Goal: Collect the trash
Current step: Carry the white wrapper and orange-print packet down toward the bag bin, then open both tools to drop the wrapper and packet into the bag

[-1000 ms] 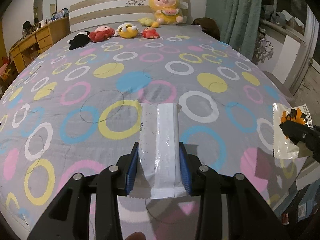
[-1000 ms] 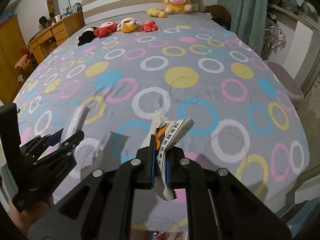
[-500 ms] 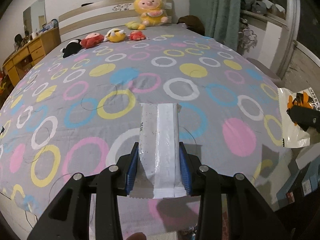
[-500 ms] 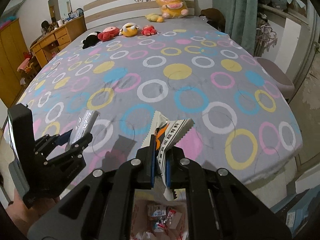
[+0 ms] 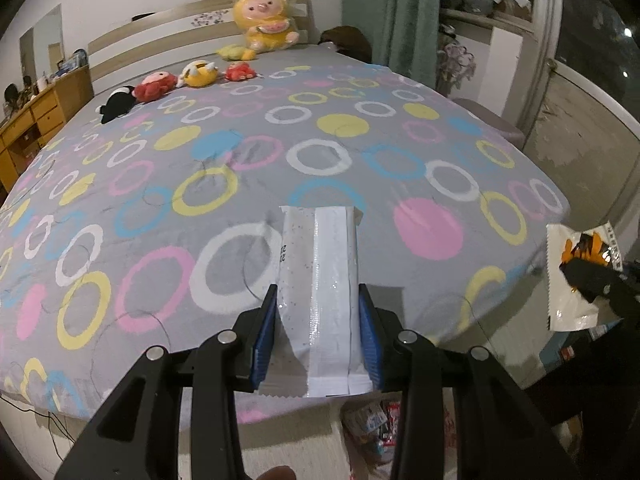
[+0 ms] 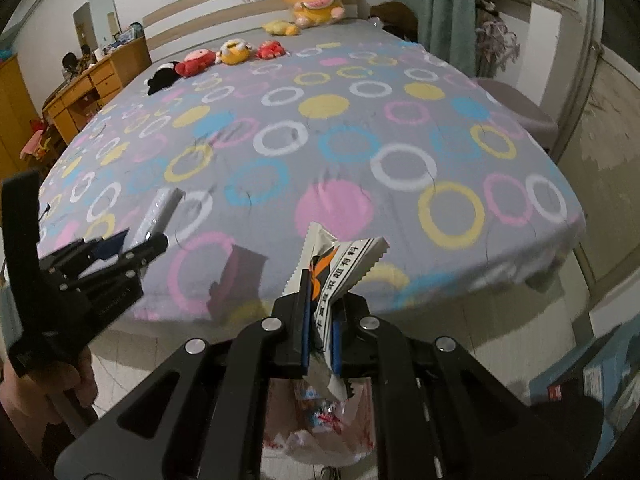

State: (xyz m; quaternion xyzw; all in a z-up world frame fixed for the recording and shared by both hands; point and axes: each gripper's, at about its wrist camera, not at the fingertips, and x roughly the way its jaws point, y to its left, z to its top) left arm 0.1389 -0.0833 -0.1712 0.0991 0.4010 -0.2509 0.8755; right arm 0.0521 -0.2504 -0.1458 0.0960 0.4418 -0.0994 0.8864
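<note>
A silver-white wrapper [image 5: 320, 300] stands lengthwise between the blue pads of the left gripper [image 5: 318, 336], pinched at both long edges, its far end reaching out over the near edge of the bed [image 5: 280, 152]; from the right wrist view the same wrapper [image 6: 158, 214] shows as a thin silver strip at the left, jutting from that gripper [image 6: 120, 248]. The right gripper [image 6: 320, 336] is clamped narrow on a crumpled white packet [image 6: 340, 264] with orange print and black characters, its serrated ends fanning out above the pads; in the left wrist view this packet [image 5: 572, 276] hangs at the far right, off the bed's corner, with the right gripper [image 5: 592, 284] dark in front of it. Directly below the right gripper, on the floor near the foot of the bed, lies an open plastic bag [image 6: 320, 424] with colourful wrappers inside; part of it [image 5: 372, 424] shows under the left gripper too. The bed carries a grey cover with coloured rings and dots; at its far end lie small plush toys [image 5: 176, 84] in a row, and a large yellow plush [image 5: 266, 20] leans on the headboard [image 5: 160, 36]. A wooden dresser [image 6: 88, 88] stands far left; a green curtain [image 5: 396, 16] hangs far right.
</note>
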